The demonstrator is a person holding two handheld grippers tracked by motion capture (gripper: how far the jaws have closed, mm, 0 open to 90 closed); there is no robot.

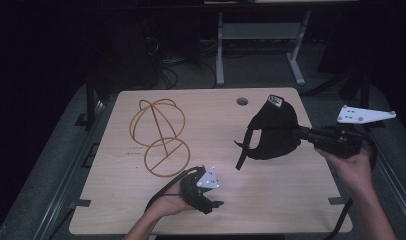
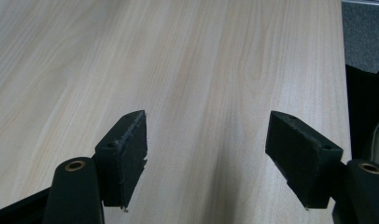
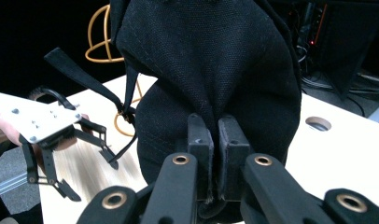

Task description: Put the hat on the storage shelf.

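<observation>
A black cloth cap (image 1: 273, 130) hangs just above the right half of the wooden table (image 1: 271, 195), its strap (image 1: 243, 150) dangling to the left. My right gripper (image 1: 297, 133) comes in from the right and is shut on the cap's fabric. In the right gripper view the two pads (image 3: 217, 135) pinch a fold of the cap (image 3: 211, 70). My left gripper (image 1: 215, 194) sits low near the table's front edge, open, with nothing between its jaws (image 2: 206, 149). A gold wire hat stand (image 1: 158, 132) rests at the left.
A round cable hole (image 1: 242, 101) lies at the table's back edge, just left of the cap. Beyond the table are metal desk legs (image 1: 220, 55) and cables on a dark floor. The left gripper (image 3: 92, 177) appears at the left in the right gripper view.
</observation>
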